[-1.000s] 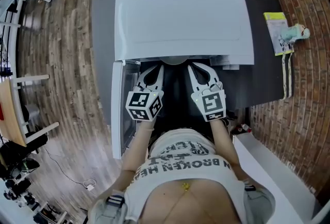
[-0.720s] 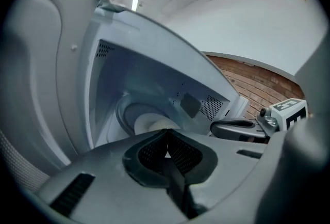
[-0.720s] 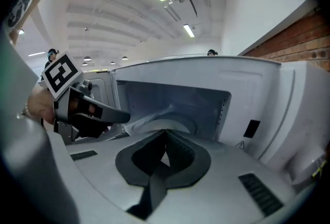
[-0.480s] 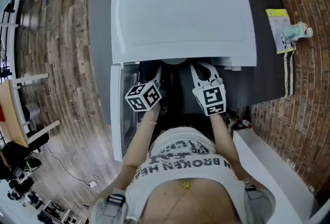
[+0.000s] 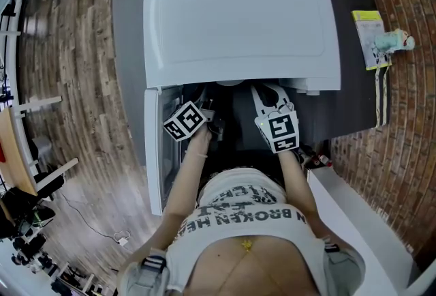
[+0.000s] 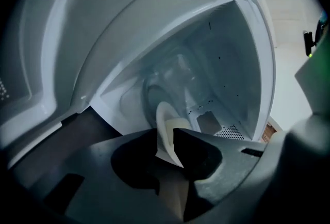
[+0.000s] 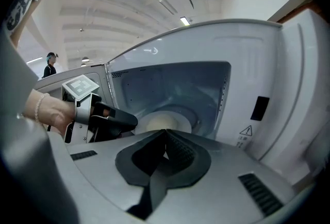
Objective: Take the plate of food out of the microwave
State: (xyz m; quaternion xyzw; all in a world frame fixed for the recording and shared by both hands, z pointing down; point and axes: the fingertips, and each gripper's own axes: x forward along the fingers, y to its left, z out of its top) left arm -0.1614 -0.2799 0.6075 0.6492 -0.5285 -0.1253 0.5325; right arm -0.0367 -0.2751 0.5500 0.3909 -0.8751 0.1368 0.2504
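The white microwave (image 5: 238, 22) stands with its door (image 5: 153, 151) swung open to the left. Inside, a white plate (image 7: 165, 122) holding pale food (image 6: 178, 125) rests on the glass turntable. My left gripper (image 5: 204, 100) is rolled on its side and reaches into the cavity. Its jaws sit on either side of the plate's near rim (image 6: 164, 120) and are shut on it. In the right gripper view the left gripper (image 7: 124, 117) meets the plate's left edge. My right gripper (image 5: 267, 93) hovers at the microwave's mouth, shut and holding nothing (image 7: 165, 135).
The microwave sits on a dark grey table (image 5: 354, 104). A yellow packet (image 5: 368, 39) lies at the table's right end. A white bench (image 5: 361, 219) stands at lower right. A person (image 7: 50, 64) stands far off to the left.
My left gripper has rolled onto its side and pushed deeper into the microwave, onto the plate's rim. The right gripper has hardly moved.
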